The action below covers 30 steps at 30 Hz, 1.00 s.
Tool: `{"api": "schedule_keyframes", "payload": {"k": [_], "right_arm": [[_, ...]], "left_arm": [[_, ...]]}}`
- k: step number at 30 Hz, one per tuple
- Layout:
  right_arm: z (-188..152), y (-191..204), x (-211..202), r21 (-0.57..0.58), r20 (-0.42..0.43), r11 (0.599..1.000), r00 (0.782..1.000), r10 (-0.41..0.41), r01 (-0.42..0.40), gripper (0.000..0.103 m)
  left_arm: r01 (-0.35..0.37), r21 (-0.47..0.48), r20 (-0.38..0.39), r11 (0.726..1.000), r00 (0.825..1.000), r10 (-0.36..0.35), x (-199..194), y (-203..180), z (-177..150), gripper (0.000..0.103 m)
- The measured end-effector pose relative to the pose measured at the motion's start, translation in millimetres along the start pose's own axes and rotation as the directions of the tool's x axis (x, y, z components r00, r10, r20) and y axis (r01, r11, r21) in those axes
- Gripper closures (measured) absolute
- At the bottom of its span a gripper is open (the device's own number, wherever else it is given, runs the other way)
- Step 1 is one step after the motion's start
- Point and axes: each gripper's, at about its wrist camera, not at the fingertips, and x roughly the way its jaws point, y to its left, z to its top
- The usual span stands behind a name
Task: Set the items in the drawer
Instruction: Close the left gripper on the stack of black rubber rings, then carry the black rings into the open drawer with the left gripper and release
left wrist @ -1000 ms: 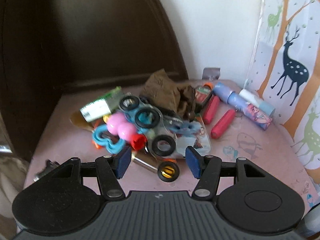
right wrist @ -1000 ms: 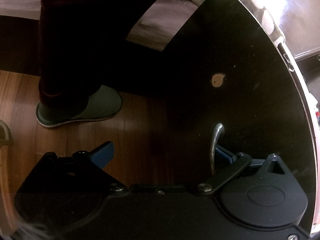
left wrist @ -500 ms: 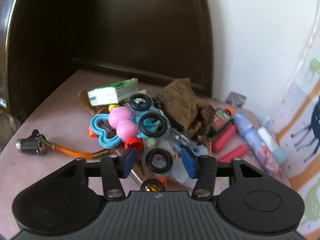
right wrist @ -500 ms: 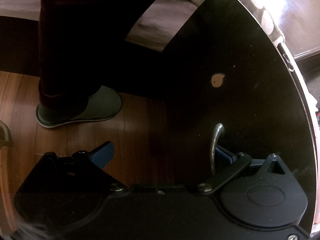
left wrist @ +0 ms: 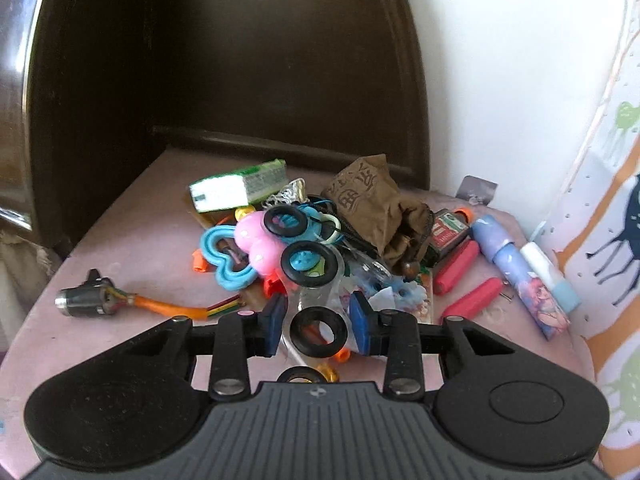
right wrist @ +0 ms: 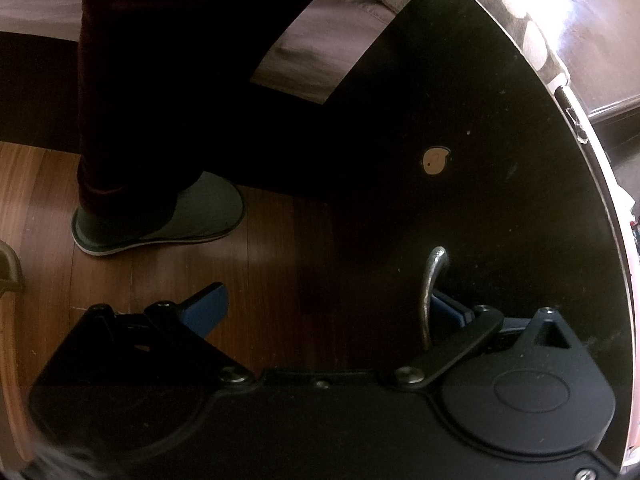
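Observation:
A pile of small items lies on the pink tabletop [left wrist: 132, 248]: a green-white box [left wrist: 236, 188], a brown pouch [left wrist: 372, 208], a pink and blue toy [left wrist: 256, 240], and a clear toy car with black wheels [left wrist: 308, 262]. My left gripper [left wrist: 318, 318] is open, its blue pads on either side of a black wheel [left wrist: 318, 332] of the car. My right gripper [right wrist: 328, 308] is open wide, its right finger hooked behind the metal handle [right wrist: 432, 284] of the dark drawer front [right wrist: 500, 160].
Red tubes [left wrist: 456, 266], a patterned cylinder [left wrist: 520, 272] and a small bottle [left wrist: 450, 228] lie right of the pile. A cable with a metal plug [left wrist: 92, 300] lies left. A dark headboard [left wrist: 240, 60] stands behind. A slippered foot [right wrist: 168, 216] stands on the wood floor.
My left gripper has moved forward into the pile and narrowed, its pads now around the black wheel. The right gripper has stayed at the handle.

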Motion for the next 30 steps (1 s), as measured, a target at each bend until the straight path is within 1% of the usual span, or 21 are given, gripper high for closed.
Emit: {"api": "schedule_keyframes", "payload": {"k": [7, 10, 15, 18, 20, 24, 27, 30], "right_arm": [[-1, -1, 0, -0.002, 0.0, 1.0, 1.0, 0.002, -0.002, 0.0], [-1, -1, 0, -0.003, -0.001, 1.0, 1.0, 0.002, -0.002, 0.0], [-1, -1, 0, -0.006, -0.002, 1.0, 1.0, 0.001, -0.001, 0.0], [0, -1, 0, -0.007, -0.003, 1.0, 1.0, 0.001, -0.002, 0.0], [0, -1, 0, -0.007, -0.005, 1.0, 1.0, 0.002, -0.002, 0.0], [1, -1, 0, -0.006, -0.01, 1.0, 1.0, 0.003, -0.004, 0.0], [1, -1, 0, -0.006, -0.013, 1.0, 1.0, 0.004, -0.004, 0.0], [1, -1, 0, -0.008, -0.014, 1.0, 1.0, 0.003, -0.003, 0.0]], "left_arm": [[0.072, -0.015, 0.013, 0.997, 0.997, -0.072, -43, 7, -7, 0.07], [0.102, 0.0, 0.021, 0.995, 0.995, -0.102, -66, 6, -13, 0.07], [0.145, 0.048, 0.009, 0.988, 0.989, -0.146, -109, 5, -40, 0.07], [0.177, 0.076, -0.022, 0.981, 0.984, -0.176, -134, 8, -68, 0.07], [0.196, 0.091, -0.056, 0.976, 0.98, -0.191, -148, 11, -88, 0.07], [0.218, 0.106, -0.122, 0.97, 0.971, -0.205, -168, 17, -126, 0.07], [0.217, 0.1, -0.184, 0.971, 0.963, -0.196, -169, 23, -153, 0.07], [0.189, 0.1, -0.267, 0.977, 0.951, -0.157, -151, 28, -176, 0.07]]}}
